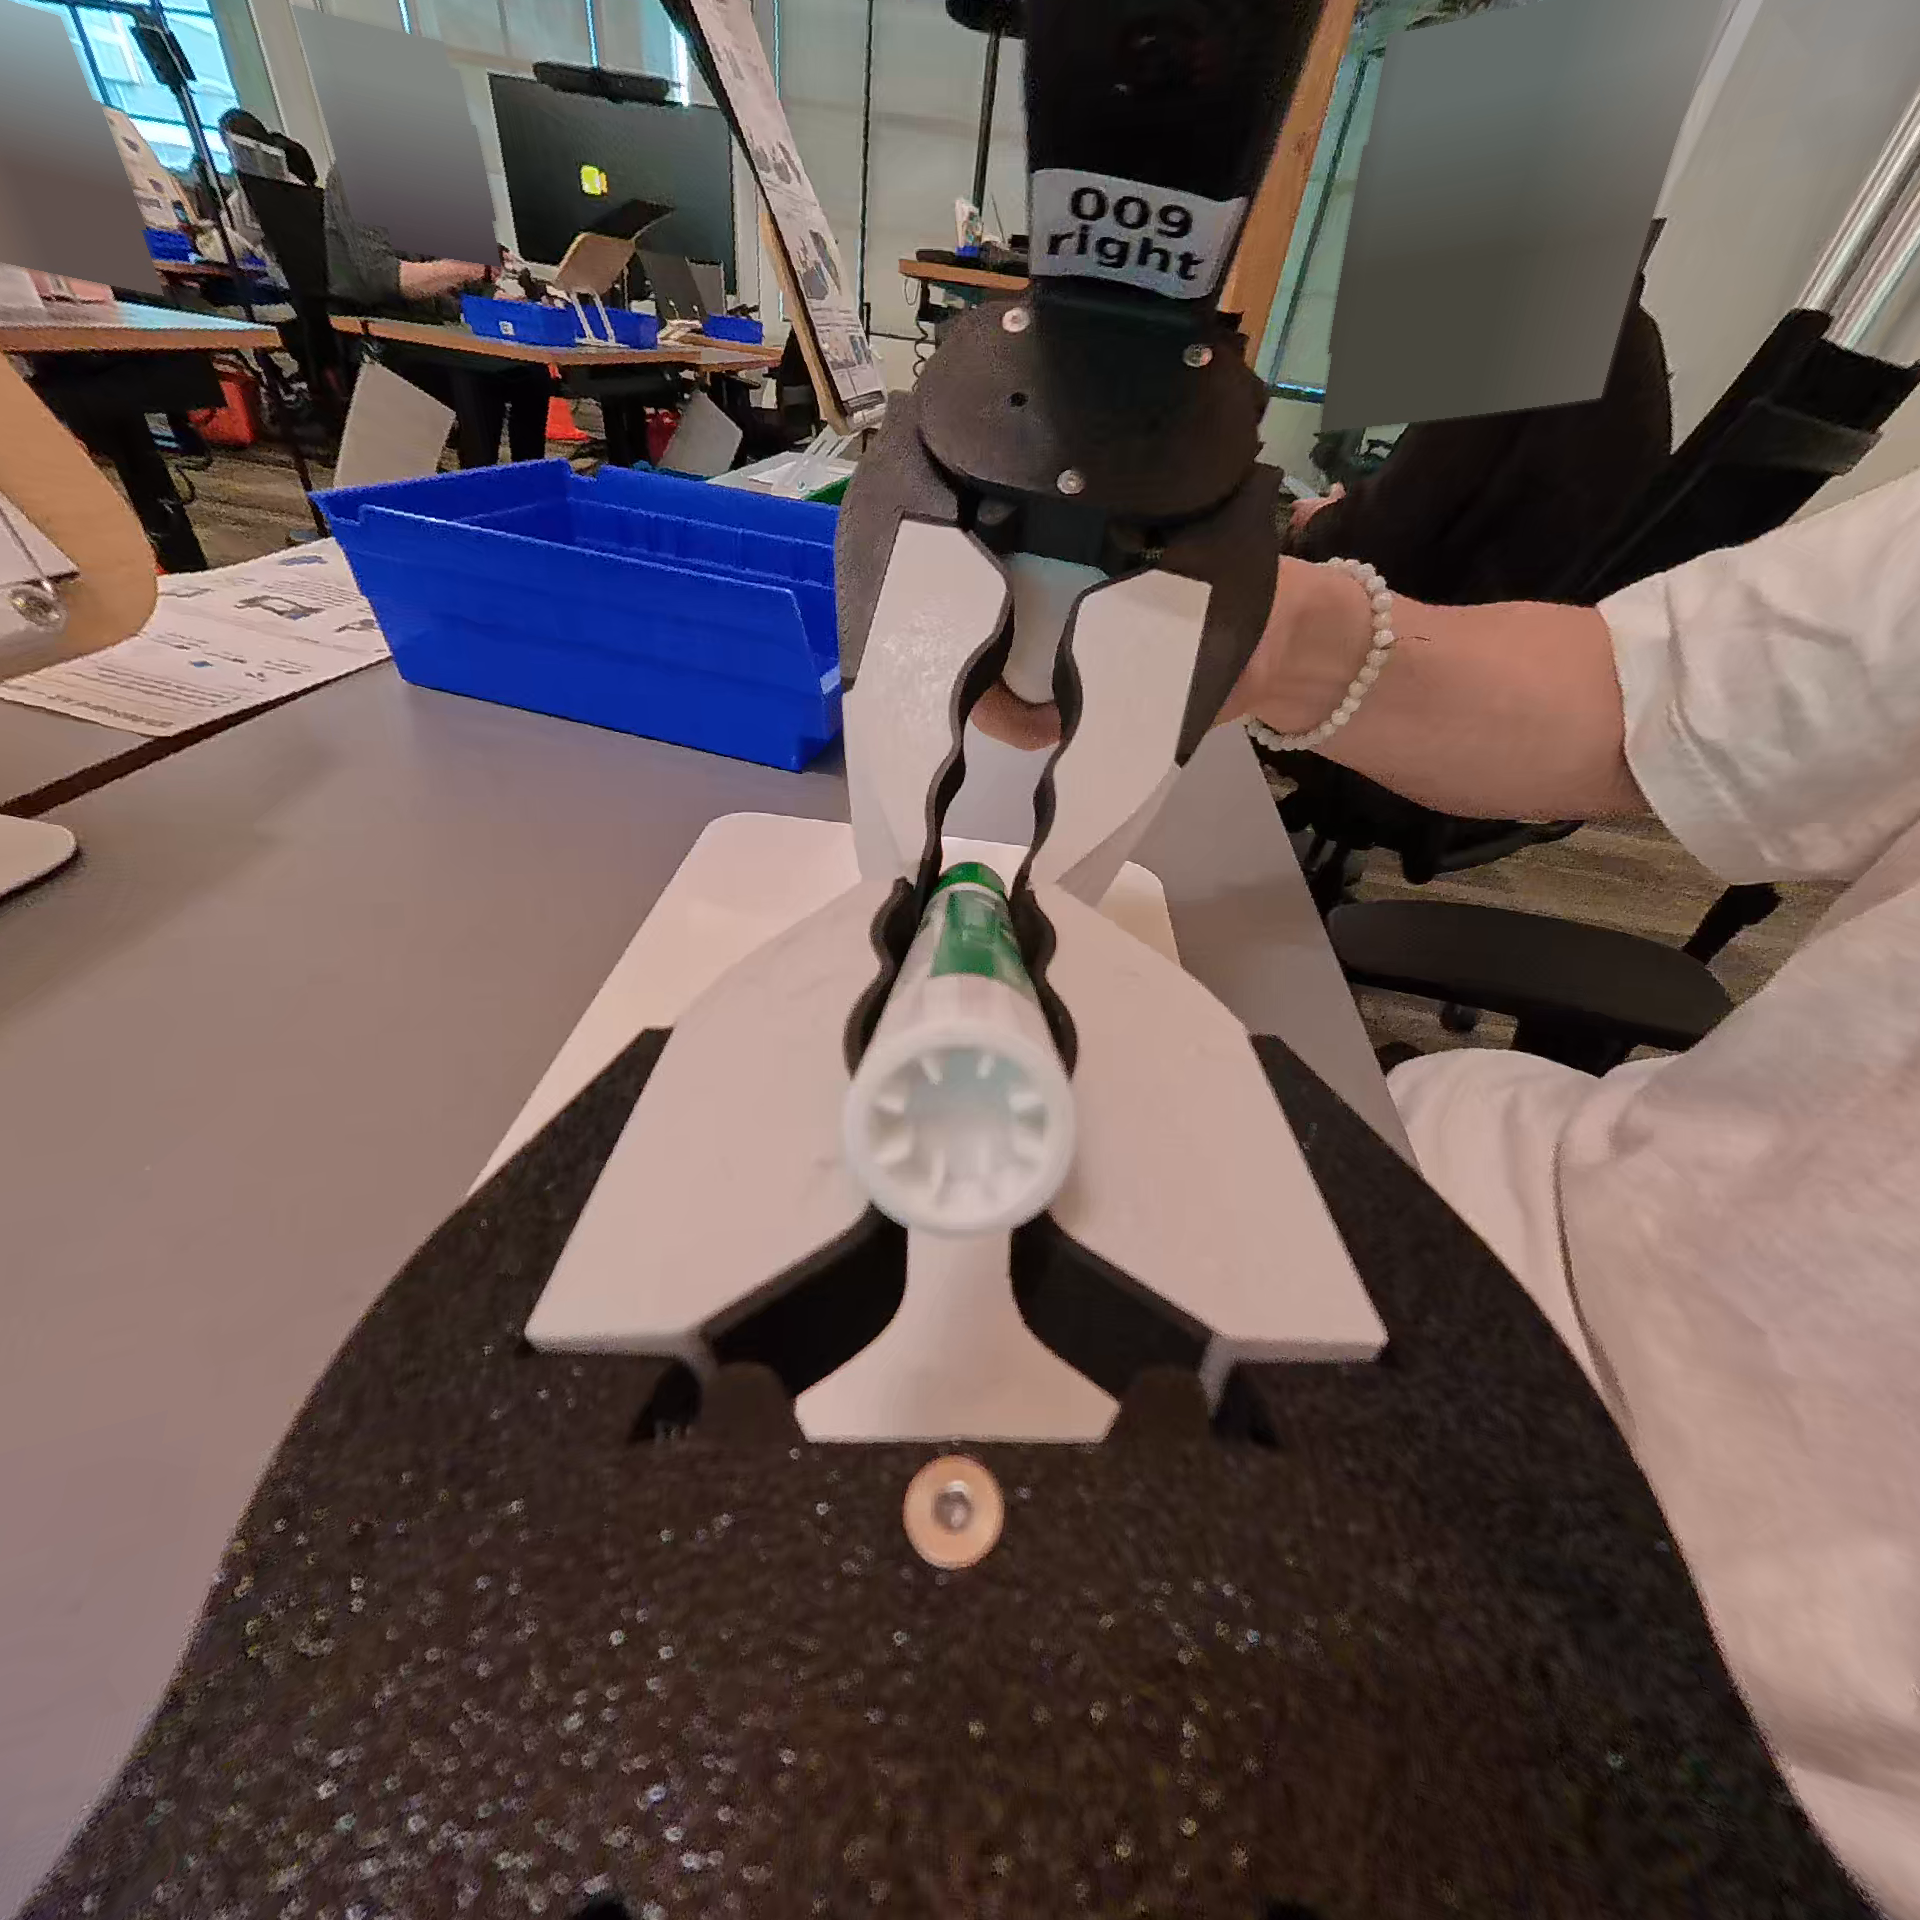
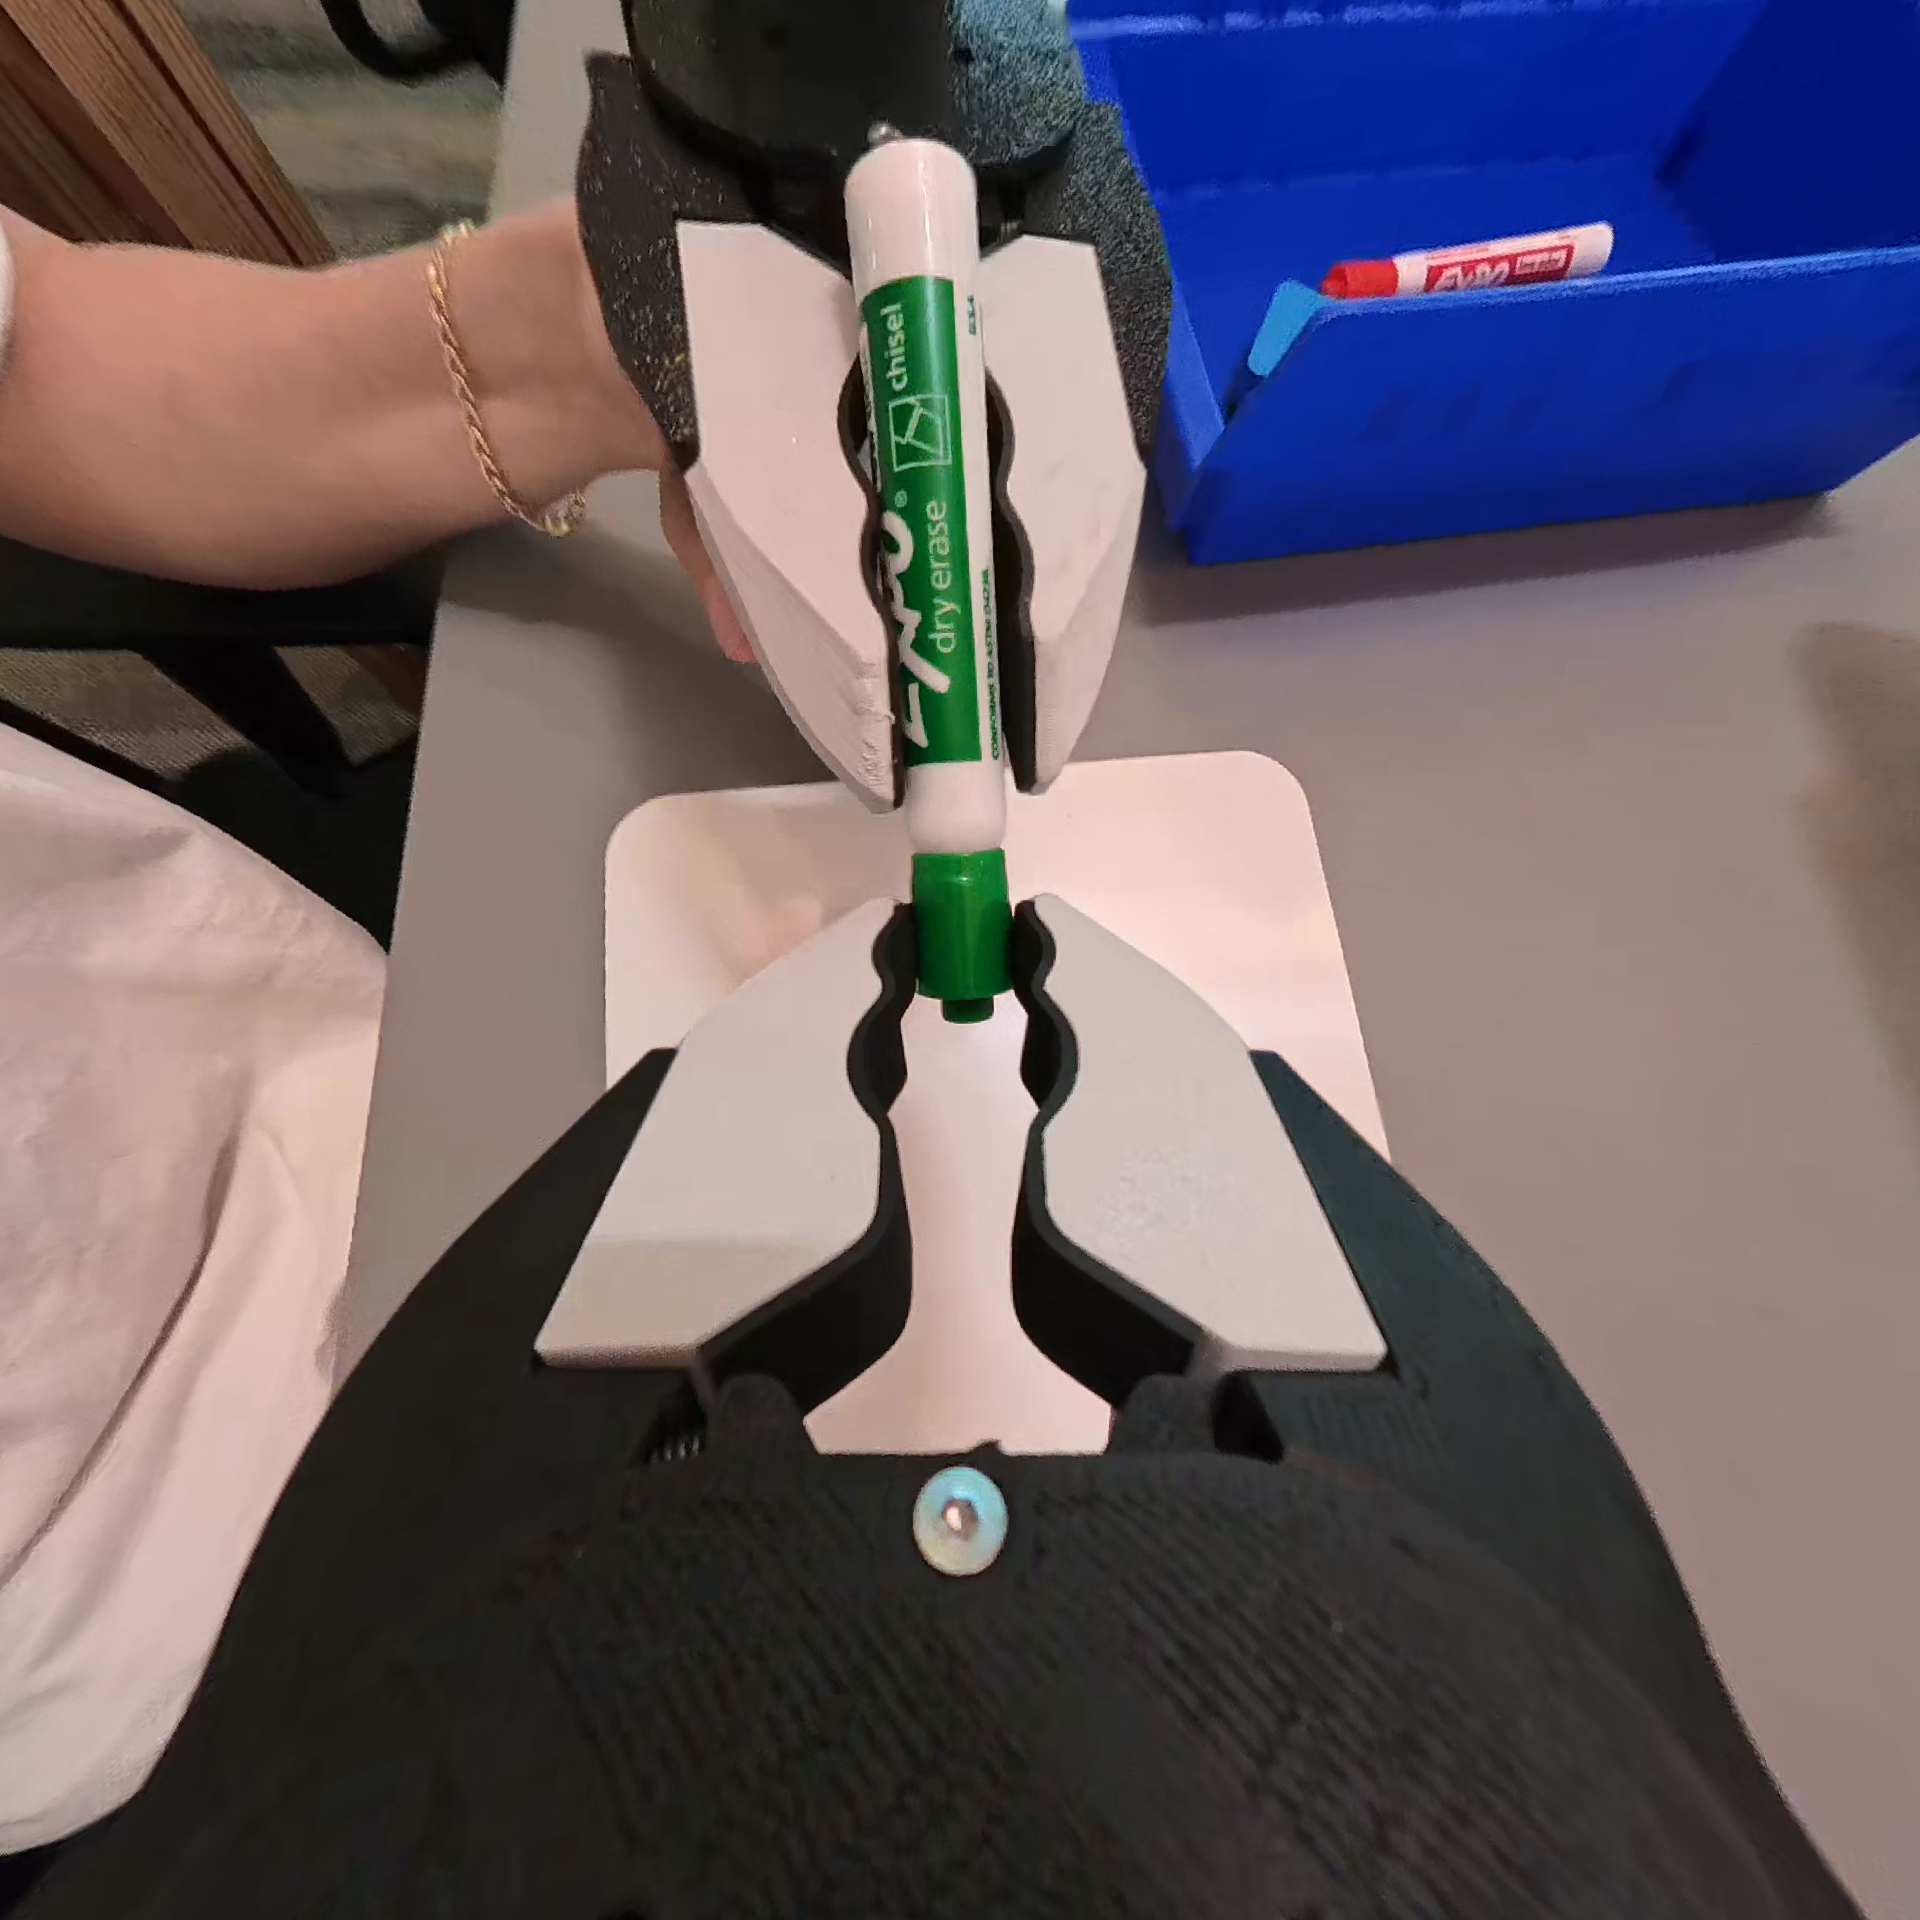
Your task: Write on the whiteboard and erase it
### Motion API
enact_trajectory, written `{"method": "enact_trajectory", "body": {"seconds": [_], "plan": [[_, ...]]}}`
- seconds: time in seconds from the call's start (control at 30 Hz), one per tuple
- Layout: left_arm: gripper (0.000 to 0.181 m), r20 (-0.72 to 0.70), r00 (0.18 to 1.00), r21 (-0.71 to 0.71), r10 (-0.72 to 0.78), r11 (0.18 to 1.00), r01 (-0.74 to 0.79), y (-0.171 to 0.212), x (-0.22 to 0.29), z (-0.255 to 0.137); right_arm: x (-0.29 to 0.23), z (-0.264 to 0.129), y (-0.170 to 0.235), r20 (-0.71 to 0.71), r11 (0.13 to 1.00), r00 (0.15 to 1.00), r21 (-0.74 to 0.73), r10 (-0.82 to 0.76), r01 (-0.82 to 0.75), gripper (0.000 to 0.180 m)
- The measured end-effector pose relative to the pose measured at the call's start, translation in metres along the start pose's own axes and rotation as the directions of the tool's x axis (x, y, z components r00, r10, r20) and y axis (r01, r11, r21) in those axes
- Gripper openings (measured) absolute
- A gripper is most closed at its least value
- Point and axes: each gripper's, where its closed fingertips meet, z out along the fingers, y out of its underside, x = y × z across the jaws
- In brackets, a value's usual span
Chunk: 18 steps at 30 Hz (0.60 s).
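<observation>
Marker (image 2: 940, 540) held in air above small whiteboard (image 2: 1226, 831), long axis running straight from left gripper (image 2: 951, 769) to right gripper (image 2: 961, 935). Left fingers closed on white barrel; right fingers closed on green cap (image 2: 958, 930), facing head-on. Grey surface (image 2: 1558, 831) below, blue bin (image 2: 1507, 416) beside; open office beyond.

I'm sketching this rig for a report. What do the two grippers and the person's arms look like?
Both the left gripper and right gripper have speckled black bodies and white fingers with wavy black pads. The right one carries a white label. White sleeves; bead bracelet, gold chain bracelet.
</observation>
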Motion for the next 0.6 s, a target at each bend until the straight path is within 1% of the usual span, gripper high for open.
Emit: {"method": "enact_trajectory", "body": {"seconds": [0.1,0.17,0.2,0.33,0.37,0.43,0.47,0.5,0.53,0.6], "plan": [[0.019,0.005,0.999,0.022,-0.049,0.999,0.049,0.001,-0.004,0.001,0.005,0.000,0.003,-0.091,0.995,0.993,-0.064,-0.081,0.075,0.019],[0.019,-0.022,0.995,0.047,-0.098,0.994,0.099,0.000,-0.004,0.000,0.006,-0.001,0.001,-0.103,0.996,0.992,-0.059,-0.076,0.070,0.019],[0.018,-0.012,0.995,0.061,-0.103,0.993,0.104,-0.001,-0.006,0.000,0.007,-0.002,0.001,-0.106,0.997,0.992,-0.056,-0.068,0.062,0.019],[0.019,0.012,0.997,0.049,-0.072,0.996,0.071,-0.002,-0.005,0.002,0.007,-0.003,0.001,-0.080,0.999,0.996,-0.030,-0.032,0.030,0.020],[0.019,0.026,0.997,0.054,-0.076,0.996,0.075,-0.003,-0.007,0.002,0.010,-0.003,0.001,-0.113,0.998,0.992,-0.042,-0.053,0.049,0.019],[0.019,0.035,0.993,0.055,-0.111,0.992,0.109,-0.001,-0.009,0.003,0.014,-0.003,0.005,-0.189,0.986,0.972,-0.117,-0.138,0.118,0.020],[0.019,0.020,0.987,0.077,-0.157,0.985,0.155,-0.002,-0.010,0.003,0.015,-0.005,0.004,-0.217,0.983,0.963,-0.128,-0.159,0.133,0.020],[0.019,0.000,0.981,0.090,-0.196,0.977,0.195,-0.001,-0.011,0.003,0.014,-0.004,0.006,-0.204,0.985,0.969,-0.133,-0.137,0.111,0.020],[0.019,0.002,0.981,0.089,-0.194,0.977,0.193,0.000,-0.011,0.004,0.015,-0.004,0.007,-0.196,0.990,0.975,-0.118,-0.106,0.084,0.020],[0.019,0.051,0.993,0.029,-0.107,0.994,0.106,0.004,-0.011,0.007,0.012,-0.001,0.014,-0.132,0.996,0.990,-0.084,-0.041,0.030,0.020]]}}
